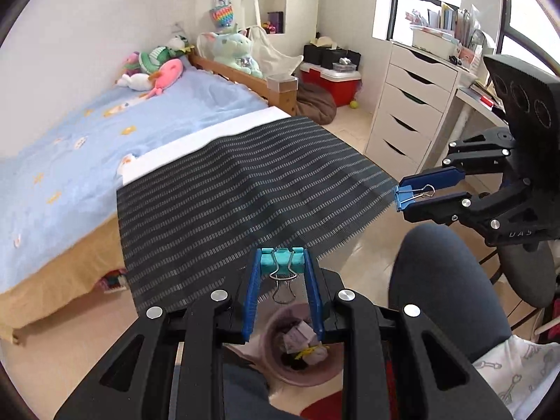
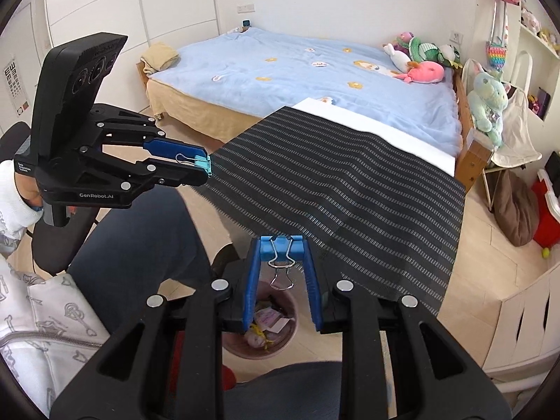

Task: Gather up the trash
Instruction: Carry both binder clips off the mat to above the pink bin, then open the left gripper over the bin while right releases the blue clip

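The left gripper (image 1: 281, 262) and right gripper (image 2: 281, 245) each pinch a binder clip on the dark striped mat (image 1: 245, 189), held over the pink trash bin (image 2: 290, 329). If one clip slips, the mat sags and trash could spill on the floor.

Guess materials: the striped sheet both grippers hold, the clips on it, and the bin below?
Striped sheet: looks like a flexible ribbed mat, rubbery or woven plastic; matte black with grey rows, and it sags between the clips.
Teal binder clip and blue binder clip: painted body, probably metal, with shiny wire handles.
Bin: likely moulded plastic; smooth, dull pink rim, paper scraps inside.
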Tool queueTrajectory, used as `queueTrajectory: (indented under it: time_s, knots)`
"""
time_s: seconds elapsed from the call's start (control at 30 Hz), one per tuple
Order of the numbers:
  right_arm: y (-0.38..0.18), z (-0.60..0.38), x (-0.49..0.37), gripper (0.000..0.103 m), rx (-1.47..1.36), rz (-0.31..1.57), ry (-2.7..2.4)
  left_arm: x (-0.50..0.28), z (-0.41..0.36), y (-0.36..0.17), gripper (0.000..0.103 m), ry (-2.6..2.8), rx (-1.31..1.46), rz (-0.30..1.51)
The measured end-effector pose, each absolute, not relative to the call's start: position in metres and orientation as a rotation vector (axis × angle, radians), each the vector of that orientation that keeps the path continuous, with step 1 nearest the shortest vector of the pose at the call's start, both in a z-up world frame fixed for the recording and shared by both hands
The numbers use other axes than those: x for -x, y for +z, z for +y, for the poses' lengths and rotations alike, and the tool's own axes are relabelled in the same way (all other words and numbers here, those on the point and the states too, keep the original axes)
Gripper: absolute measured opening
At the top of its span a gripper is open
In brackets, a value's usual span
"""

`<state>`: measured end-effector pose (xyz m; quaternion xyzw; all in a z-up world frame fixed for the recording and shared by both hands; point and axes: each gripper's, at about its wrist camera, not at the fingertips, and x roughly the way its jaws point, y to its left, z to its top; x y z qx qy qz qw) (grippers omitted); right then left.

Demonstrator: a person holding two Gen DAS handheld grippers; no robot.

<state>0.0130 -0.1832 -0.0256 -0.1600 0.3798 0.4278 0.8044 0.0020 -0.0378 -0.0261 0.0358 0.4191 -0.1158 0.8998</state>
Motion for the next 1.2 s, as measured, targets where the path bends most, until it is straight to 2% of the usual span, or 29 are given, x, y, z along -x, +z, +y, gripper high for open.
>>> queueTrajectory:
  time_s: [0.73, 0.77, 0.8, 0.83, 0.93, 1.2]
  knots:
    - [-0.038, -0.164, 0.023, 0.025, 0.353, 0.853, 1.008, 0.032, -0.033, -0.03, 0.024, -0.261, -0.018, 0.866]
    - [-0.039, -0.164, 0.022, 0.029, 0.353, 0.859, 1.01, 0.032, -0.033, -0.03, 0.025, -0.262, -0.017, 0.867]
    - [-0.039, -0.164, 0.022, 0.044, 0.354, 0.861, 1.008, 0.031, -0.032, -0.03, 0.025, -0.264, -0.015, 0.868]
    - [-0.039, -0.164, 0.021, 0.064, 0.353, 0.861, 1.005, 0.03, -0.032, -0.031, 0.025, -0.263, -0.015, 0.869]
    - [-0.039, -0.166, 0.02, 0.083, 0.329, 0.858, 0.996, 0.03, -0.032, -0.032, 0.025, -0.264, -0.016, 0.872]
    - [-0.039, -0.17, 0.014, 0.092, 0.302, 0.867, 0.972, 0.03, -0.034, -0.032, 0.025, -0.275, -0.02, 0.883]
